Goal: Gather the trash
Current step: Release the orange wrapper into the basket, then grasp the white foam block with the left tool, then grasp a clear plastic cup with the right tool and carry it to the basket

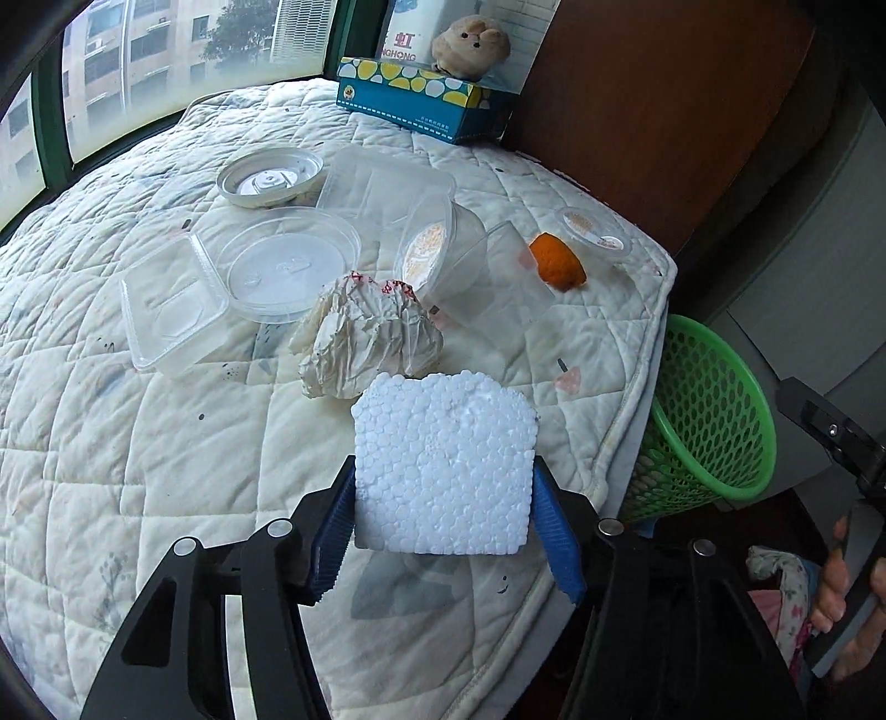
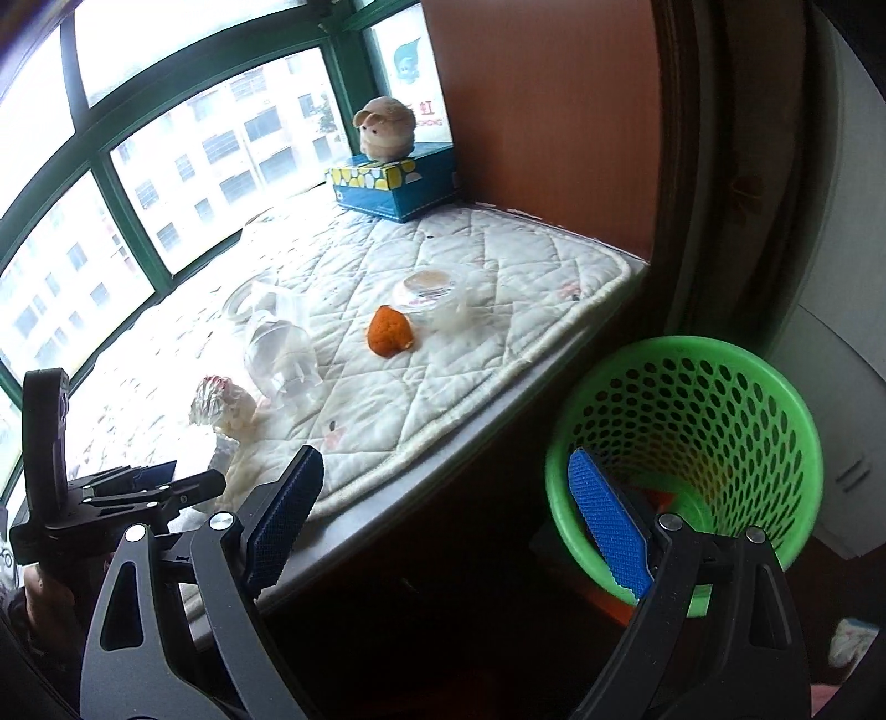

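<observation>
A white foam block [image 1: 443, 459] sits between the blue pads of my left gripper [image 1: 444, 487], which is shut on it just above the quilted pad [image 1: 138, 471]; a shadow lies under the block. Beyond it are a crumpled paper wad [image 1: 365, 338], an orange peel [image 1: 556, 263] and several clear plastic containers [image 1: 288, 266]. The green mesh basket [image 2: 686, 443] stands on the floor beside the ledge. My right gripper [image 2: 446, 465] hangs open between the ledge edge and the basket, with nothing between its fingers. The same peel [image 2: 389, 331] and paper wad [image 2: 221, 404] appear in the right wrist view.
A blue tissue box [image 1: 426, 97] with a plush toy [image 1: 470, 44] on it stands at the back by the brown wall. A lidded cup [image 2: 429, 293] lies near the peel. Windows run along the left. Something orange-red lies at the basket's bottom [image 2: 659, 498].
</observation>
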Tool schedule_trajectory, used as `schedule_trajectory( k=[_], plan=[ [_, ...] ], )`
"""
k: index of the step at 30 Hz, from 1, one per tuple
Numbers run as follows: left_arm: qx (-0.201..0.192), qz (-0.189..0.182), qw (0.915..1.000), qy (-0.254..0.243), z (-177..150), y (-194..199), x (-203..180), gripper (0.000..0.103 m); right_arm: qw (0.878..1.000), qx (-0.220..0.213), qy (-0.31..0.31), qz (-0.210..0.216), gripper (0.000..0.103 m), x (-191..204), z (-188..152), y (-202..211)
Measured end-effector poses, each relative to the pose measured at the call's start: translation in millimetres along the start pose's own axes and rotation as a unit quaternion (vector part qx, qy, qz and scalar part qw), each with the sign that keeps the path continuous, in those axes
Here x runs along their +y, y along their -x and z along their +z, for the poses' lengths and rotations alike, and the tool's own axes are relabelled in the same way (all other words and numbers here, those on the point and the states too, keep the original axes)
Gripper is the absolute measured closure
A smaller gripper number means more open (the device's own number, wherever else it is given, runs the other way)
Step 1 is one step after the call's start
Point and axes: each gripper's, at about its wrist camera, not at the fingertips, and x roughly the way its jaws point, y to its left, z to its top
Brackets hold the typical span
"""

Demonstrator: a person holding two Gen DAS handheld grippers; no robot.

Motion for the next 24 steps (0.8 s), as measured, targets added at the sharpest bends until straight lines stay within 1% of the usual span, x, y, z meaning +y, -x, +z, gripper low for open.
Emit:
schedule_trajectory(
  k=[9,13,18,24],
  plan=[
    [-0.036,0.002,0.9993,0.002,-1,44,18,0.046,0.997,0.023,0.053,0.052,0.014,51,18,-43],
    [-0.045,0.004,0.9989,0.008,-1,55,29,0.046,0.994,0.042,0.074,0.074,0.014,71,26,-68],
    [-0.047,0.004,0.9987,0.020,-2,58,40,0.046,0.989,0.052,0.112,0.081,0.014,92,34,-92],
    [-0.045,0.004,0.9985,0.033,-4,56,51,0.046,0.984,0.073,0.140,0.084,0.014,105,38,-124]
  ],
)
